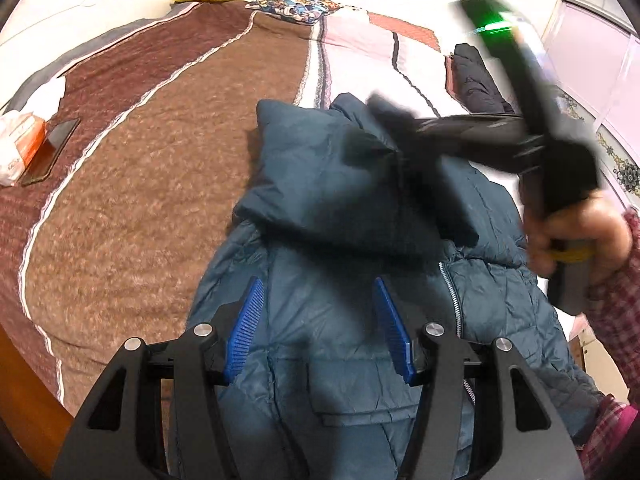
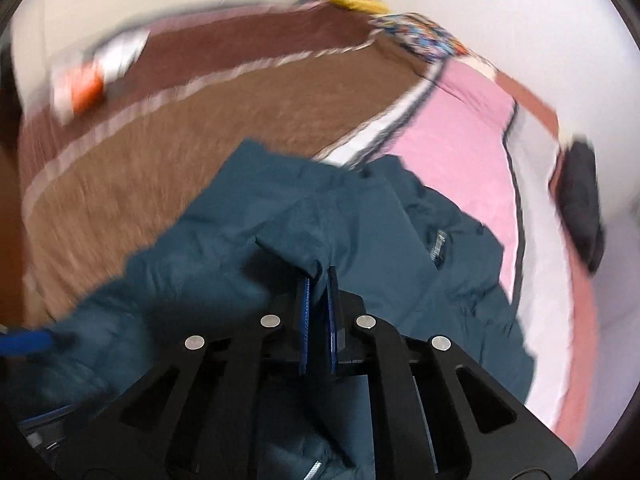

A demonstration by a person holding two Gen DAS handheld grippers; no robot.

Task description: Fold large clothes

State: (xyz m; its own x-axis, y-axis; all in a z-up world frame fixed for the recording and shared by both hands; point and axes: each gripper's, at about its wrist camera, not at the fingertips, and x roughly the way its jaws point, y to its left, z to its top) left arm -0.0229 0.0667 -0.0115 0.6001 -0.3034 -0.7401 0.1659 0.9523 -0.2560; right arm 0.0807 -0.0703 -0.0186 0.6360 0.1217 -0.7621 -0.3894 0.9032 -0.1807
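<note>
A dark teal puffer jacket (image 1: 340, 248) lies on a bed, zipper side up, with one part folded across its upper half. My left gripper (image 1: 318, 320) is open and empty just above the jacket's lower front. My right gripper (image 2: 319, 280) is shut on a fold of the jacket (image 2: 304, 220) and holds it lifted over the jacket's body. The right gripper also shows in the left wrist view (image 1: 384, 120), blurred, above the folded part. A blue fingertip of the left gripper (image 2: 28, 340) shows at the left edge of the right wrist view.
The bed has a brown fuzzy blanket (image 1: 152, 184) on the left and a pink and white quilt (image 1: 360, 48) behind. A phone (image 1: 52, 152) and an orange and white pack (image 1: 20, 144) lie at far left. A black garment (image 1: 476, 76) lies at back right. A patterned cushion (image 1: 296, 4) is at the head.
</note>
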